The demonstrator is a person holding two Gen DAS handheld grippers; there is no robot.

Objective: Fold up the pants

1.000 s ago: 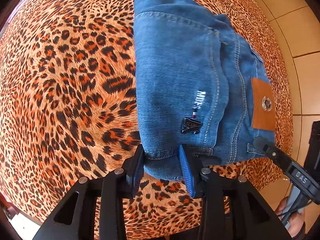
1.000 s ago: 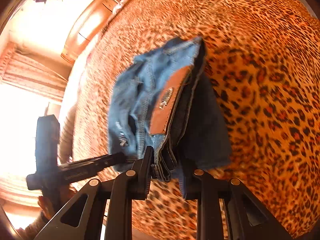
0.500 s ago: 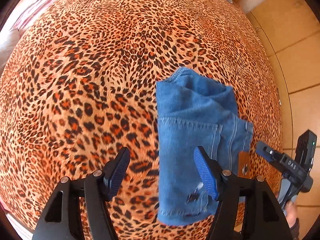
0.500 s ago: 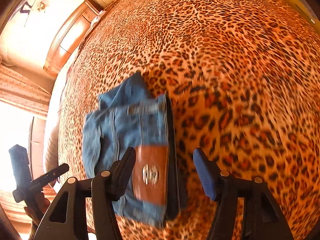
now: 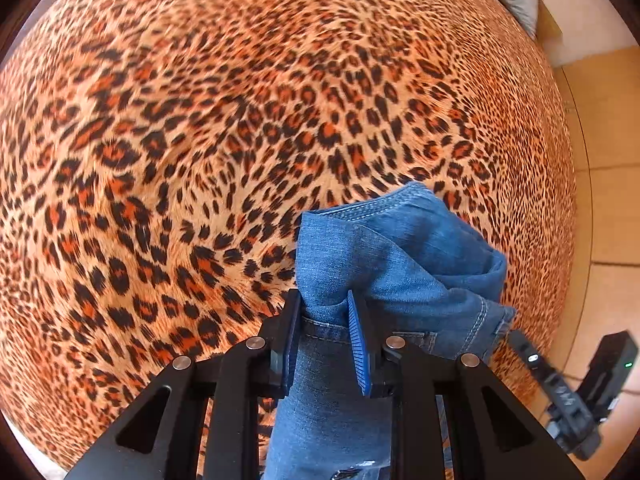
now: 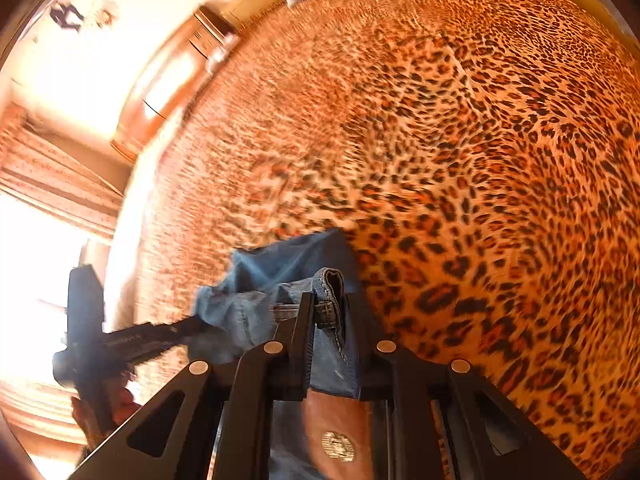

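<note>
Folded blue jeans (image 5: 384, 256) are seen bunched near the edge of a bed spread with a leopard-print blanket (image 5: 200, 140), pinched by both claws, whose jaws have just been closing: the left claw (image 5: 323, 334) is clamped on a denim fold, the right claw (image 6: 328, 316) is pressed together on the seamed waistband edge above the leather patch (image 6: 338, 436). For a tidy fold, both pinched ends would best be carried together and level, so that the layers are laid flat. Ample bare blanket is seen ahead, while tiled floor (image 5: 608, 208) is seen just beyond the bed's edge.
</note>
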